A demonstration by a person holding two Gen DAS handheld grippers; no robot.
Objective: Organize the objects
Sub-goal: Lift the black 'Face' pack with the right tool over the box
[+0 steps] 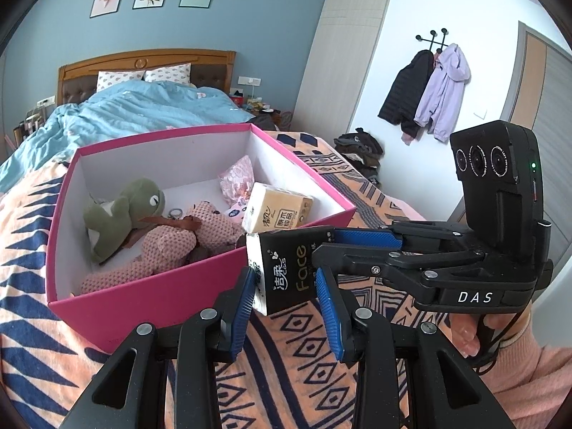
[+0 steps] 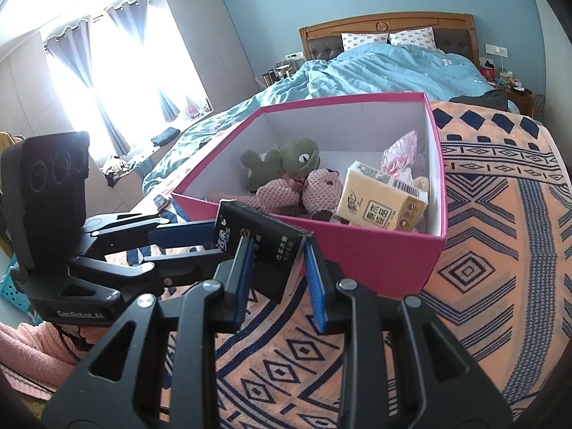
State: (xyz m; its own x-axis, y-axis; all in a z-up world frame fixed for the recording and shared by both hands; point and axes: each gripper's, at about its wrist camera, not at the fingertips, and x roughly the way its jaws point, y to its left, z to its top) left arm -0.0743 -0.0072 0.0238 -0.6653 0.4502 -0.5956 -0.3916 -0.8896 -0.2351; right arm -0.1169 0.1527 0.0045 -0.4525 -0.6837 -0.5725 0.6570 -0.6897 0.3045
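A black tissue pack (image 1: 282, 268) (image 2: 264, 236) hangs just above the patterned blanket, in front of the pink box's near wall. My left gripper (image 1: 286, 280) is shut on it from the near side. My right gripper (image 2: 277, 252) is shut on the same pack, and in the left wrist view it reaches in from the right (image 1: 325, 246). The pink box (image 1: 200, 286) (image 2: 375, 257) stands open with a green frog plush (image 1: 121, 211), a pink knitted bear (image 1: 171, 243), a yellow tissue pack (image 1: 275, 211) and a pink packet (image 1: 237, 178) inside.
The box rests on an orange and navy patterned blanket (image 2: 482, 250) at the foot of a bed with a blue duvet (image 1: 143, 107). A hand in a pink sleeve (image 1: 529, 368) holds the right gripper. Coats (image 1: 429, 93) hang on the far wall.
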